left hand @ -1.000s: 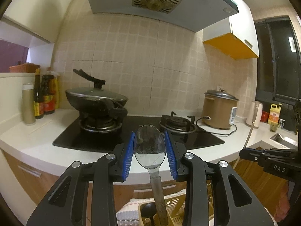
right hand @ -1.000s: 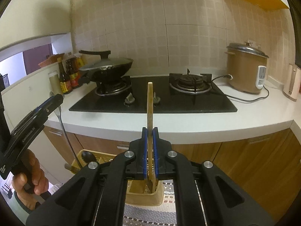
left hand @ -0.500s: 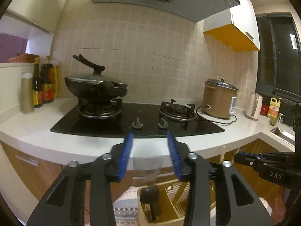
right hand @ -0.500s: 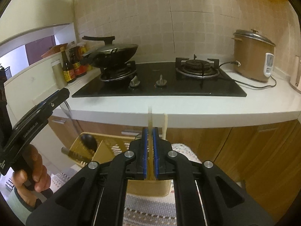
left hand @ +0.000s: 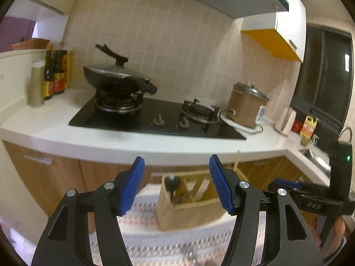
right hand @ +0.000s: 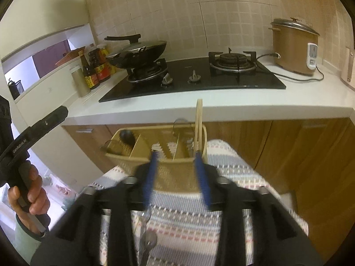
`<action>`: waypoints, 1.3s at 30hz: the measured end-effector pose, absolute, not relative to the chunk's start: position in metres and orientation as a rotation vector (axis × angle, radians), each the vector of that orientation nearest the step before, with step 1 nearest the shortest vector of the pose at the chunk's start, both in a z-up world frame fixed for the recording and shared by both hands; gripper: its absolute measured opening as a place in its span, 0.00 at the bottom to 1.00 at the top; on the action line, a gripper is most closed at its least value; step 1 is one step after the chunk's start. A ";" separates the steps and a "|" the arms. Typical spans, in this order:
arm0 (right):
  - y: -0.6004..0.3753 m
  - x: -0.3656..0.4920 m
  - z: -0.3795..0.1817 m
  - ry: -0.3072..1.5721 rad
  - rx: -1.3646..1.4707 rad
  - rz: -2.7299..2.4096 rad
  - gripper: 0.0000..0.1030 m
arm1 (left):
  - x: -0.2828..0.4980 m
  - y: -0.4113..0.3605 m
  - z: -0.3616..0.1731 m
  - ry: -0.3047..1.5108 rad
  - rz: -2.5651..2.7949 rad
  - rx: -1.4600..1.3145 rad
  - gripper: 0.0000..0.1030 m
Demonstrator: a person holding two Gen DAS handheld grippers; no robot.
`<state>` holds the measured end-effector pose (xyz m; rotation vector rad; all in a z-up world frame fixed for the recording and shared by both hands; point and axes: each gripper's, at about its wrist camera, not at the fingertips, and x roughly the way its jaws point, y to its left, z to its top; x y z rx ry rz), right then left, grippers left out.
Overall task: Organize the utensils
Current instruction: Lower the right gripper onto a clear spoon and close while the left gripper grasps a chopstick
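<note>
Both tongs have let go since a second ago: then my left tongs (left hand: 176, 181) had the spoon between the pads and my right tongs (right hand: 177, 175) were clamped on the chopsticks (right hand: 199, 124), and now both pairs of jaws are opening with nothing between them. Those chopsticks now stand upright in the right end compartment of the utensil caddy (right hand: 177, 177), leaning on its rim. I judge that the spoon dropped into a middle compartment, where I see a thin metal outline, but it is blurred and I cannot tell for sure. A black ladle (right hand: 127, 135) stands in the left compartment. That basket sits on a striped cloth (right hand: 233, 166) below the front edge of the bench (right hand: 244, 104), which carries the gas hob (right hand: 199, 77), the wok (right hand: 139, 52) and the rice cooker (right hand: 292, 48). In the left view the caddy (left hand: 188, 201) shows between my open pads, lower and further than before. More metal utensils (right hand: 147, 239) lie on the cloth just under my right tongs, so I think the sorting is not finished.
</note>
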<state>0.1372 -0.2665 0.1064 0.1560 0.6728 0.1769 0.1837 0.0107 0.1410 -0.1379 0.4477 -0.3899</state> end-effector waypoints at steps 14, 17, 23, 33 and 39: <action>-0.226 0.120 0.029 1.007 0.201 0.225 0.55 | 0.146 0.022 0.084 0.700 -0.309 -0.012 0.57; -0.214 0.123 -0.001 1.093 0.205 0.233 0.55 | 0.148 0.021 0.058 0.781 -0.330 -0.037 0.56; -0.193 0.129 -0.043 1.189 0.183 0.237 0.54 | 0.151 0.018 0.007 0.913 -0.362 -0.053 0.50; -0.170 0.139 -0.063 1.211 0.120 0.202 0.41 | 0.161 0.019 -0.036 1.015 -0.373 -0.076 0.42; -0.159 0.141 -0.065 1.200 0.062 0.201 0.29 | 0.159 0.008 -0.048 1.037 -0.391 -0.060 0.41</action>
